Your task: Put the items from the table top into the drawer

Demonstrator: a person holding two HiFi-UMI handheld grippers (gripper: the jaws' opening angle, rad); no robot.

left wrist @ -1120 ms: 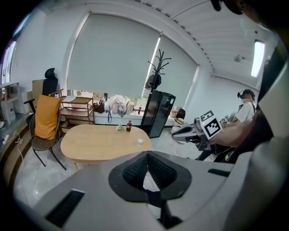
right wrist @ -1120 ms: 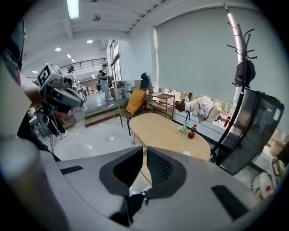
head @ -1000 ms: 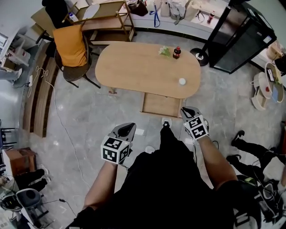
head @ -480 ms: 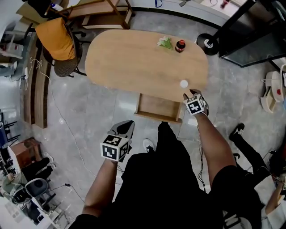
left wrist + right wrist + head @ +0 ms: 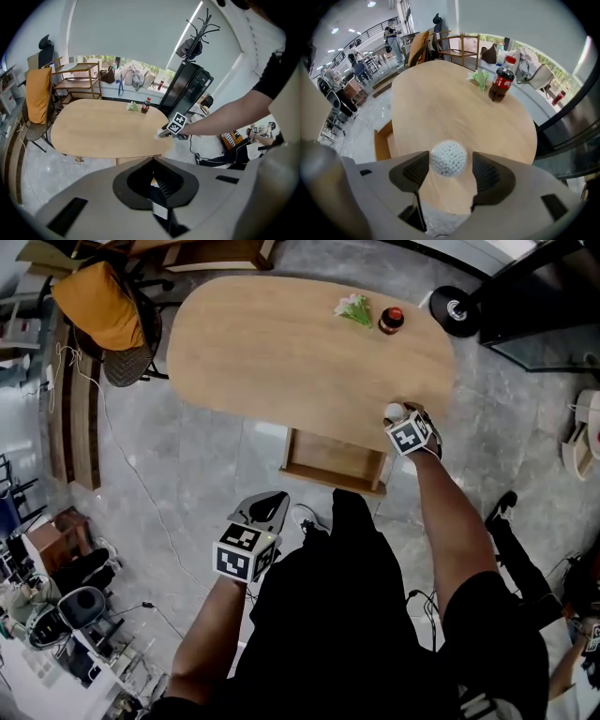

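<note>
right gripper [image 5: 399,416] jaws just opening (ball [image 5: 448,158] loose between), left gripper [image 5: 270,504] closed

From the head we look steeply down on the whole oval table [image 5: 281,352] and its open drawer [image 5: 330,457]. The left gripper view faces the table from well back. The right gripper view sits close over the near edge, facing the far end. All three share the tabletop and the bottle [image 5: 391,320].

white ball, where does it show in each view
Head view: white ball at the table's near right edge.
Left gripper view: the ball is small, centre right, at the table's edge.
Right gripper view: the ball sits low centre, between the right tool's open jaws, which have just been opening.
Shared landmark: the cola bottle at the table's far end.
</note>
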